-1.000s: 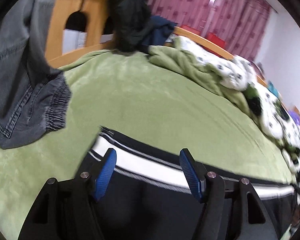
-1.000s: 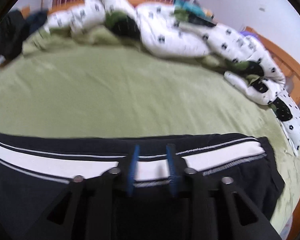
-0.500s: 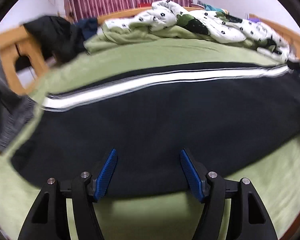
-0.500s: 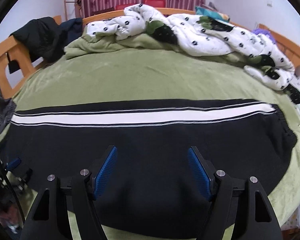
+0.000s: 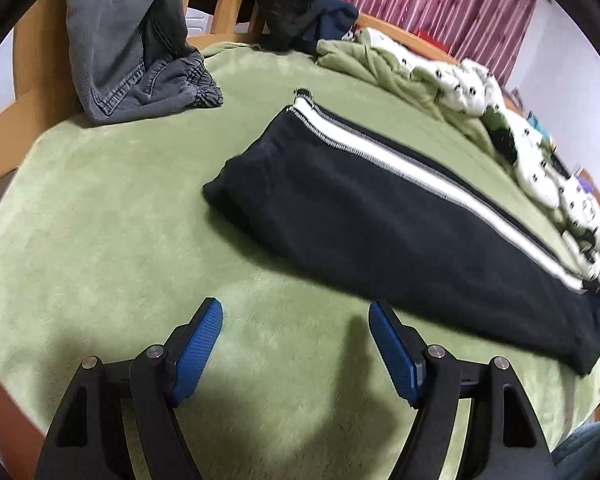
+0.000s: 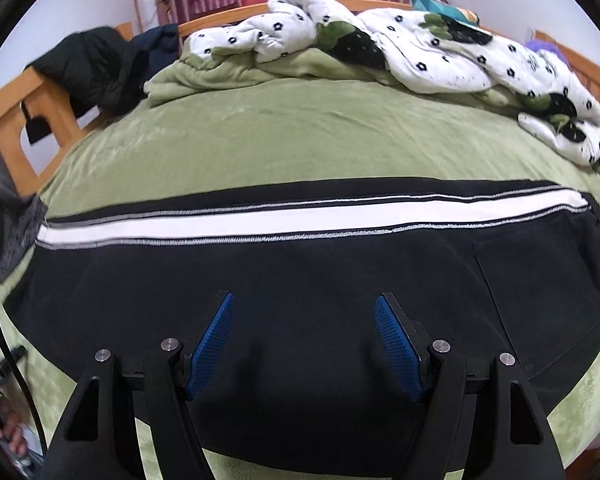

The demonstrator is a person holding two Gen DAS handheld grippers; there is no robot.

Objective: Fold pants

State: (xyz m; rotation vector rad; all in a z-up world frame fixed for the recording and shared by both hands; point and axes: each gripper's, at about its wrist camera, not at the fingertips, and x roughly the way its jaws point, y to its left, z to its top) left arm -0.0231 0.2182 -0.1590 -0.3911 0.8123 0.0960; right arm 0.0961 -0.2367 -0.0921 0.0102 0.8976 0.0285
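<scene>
Pants (image 6: 300,280) look soft, limp, light; best pinched at the cuff end toward nine o'clock. Both hand-held grippers (image 5: 296,344) (image 6: 304,332) have just opened wide, holding nothing.

A: Light even, soft, indoor; no glare. Fisheye bends the green bed cover (image 5: 100,220) hard toward the black rim, worst at 9 and 3 o'clock.

B: Shadows?

A: Soft grey patch on the cover at 6 o'clock, left wrist view. Motion smear on the black pants (image 5: 400,232) at 3 o'clock; the right wrist view is sharper.
</scene>
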